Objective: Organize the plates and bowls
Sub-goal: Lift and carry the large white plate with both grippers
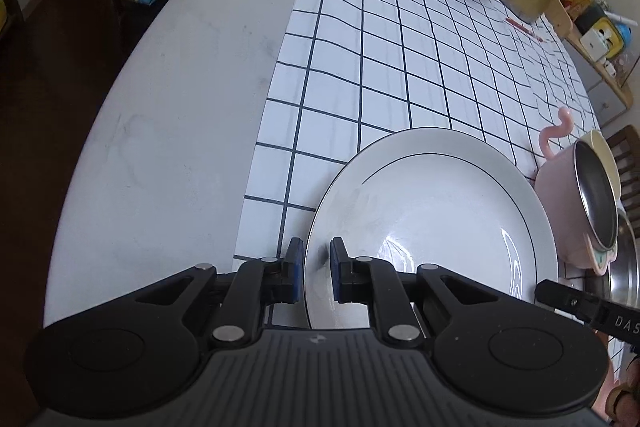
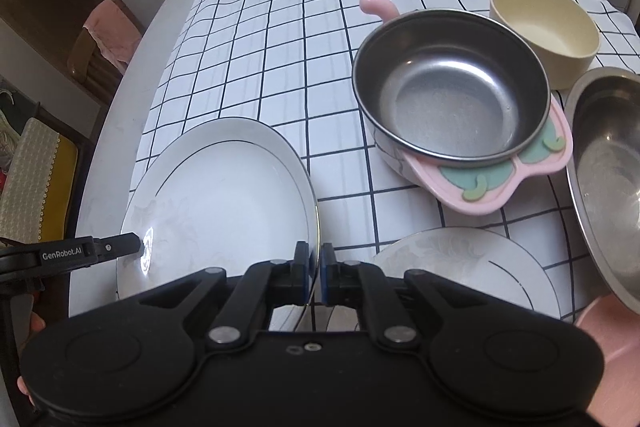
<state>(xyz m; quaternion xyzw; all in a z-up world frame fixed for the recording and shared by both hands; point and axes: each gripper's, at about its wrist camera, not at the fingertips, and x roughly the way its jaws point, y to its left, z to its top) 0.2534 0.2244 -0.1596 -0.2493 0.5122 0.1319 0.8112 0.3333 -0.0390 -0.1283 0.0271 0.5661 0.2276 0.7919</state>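
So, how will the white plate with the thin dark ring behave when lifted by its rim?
The white plate looks glazed and glossy, so probably slippery in the pads. It seems rigid ceramic, likely fragile if dropped. Both grippers pinch its rim, which suggests some weight.

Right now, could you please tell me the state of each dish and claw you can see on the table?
Large white round plate with thin dark ring: empty, both claws on its rim.
Left claw: shut on its left rim.
Right claw: shut on its right rim.
Smaller white plate: empty, flat.
Steel bowl in pink holder: empty, upright.
Cream round bowl: empty, upright.
Large steel basin: empty.
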